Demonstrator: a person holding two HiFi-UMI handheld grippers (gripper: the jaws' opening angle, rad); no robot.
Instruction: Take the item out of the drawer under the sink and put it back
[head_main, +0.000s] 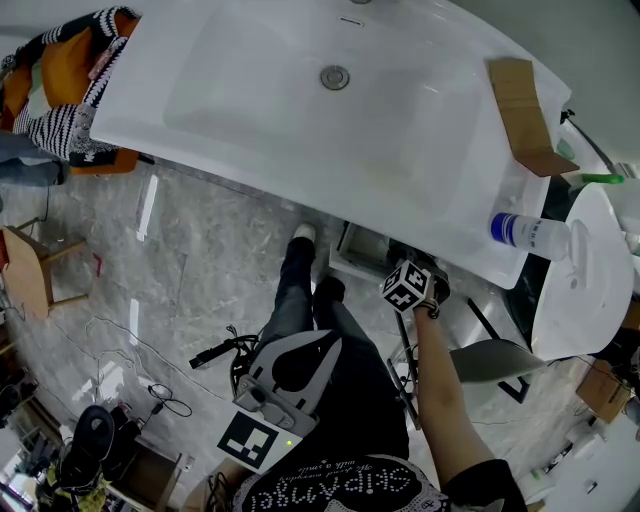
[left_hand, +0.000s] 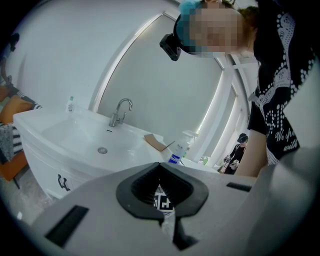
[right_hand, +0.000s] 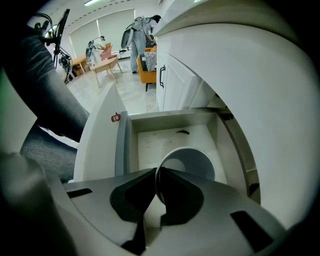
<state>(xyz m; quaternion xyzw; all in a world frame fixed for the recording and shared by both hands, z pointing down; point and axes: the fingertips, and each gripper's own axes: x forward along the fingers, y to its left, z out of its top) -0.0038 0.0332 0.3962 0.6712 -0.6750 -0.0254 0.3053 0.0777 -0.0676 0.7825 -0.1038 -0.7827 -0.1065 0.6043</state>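
Sink (head_main: 250, 110), with the drawer (right_hand: 165, 137) beneath it pulled open. My right gripper (right_hand: 156, 182) pointed steeply down into the drawer, and its jaws were closed on the rim of a white cup (right_hand: 192, 162). My left gripper (head_main: 290, 385) hung back by my lap, well apart from the drawer, with its jaws together and nothing between them.

As I judged it, the step in hand was moving the cup through the drawer's opening. From this moment alone I could not tell whether it was going out or back in.

- **Sink:** its underside overhung the drawer closely on my right, so the travel needed to run along the drawer's open side rather than straight up.
- **Drawer:** the walls stood near the cup on both sides, so a centred path would have spared a knock.
- **Cup:** it was held by one edge only, so it could swing or slip. A slow, steady wrist seemed wise, with no loosening until the base sat flat.

The cup lay just beyond my right jaws, over the drawer's bare floor, tilted with its mouth toward my camera. The near part of its rim was pinched between the pads and the rest stood clear to the right. Whether its base touched the floor I could not tell.
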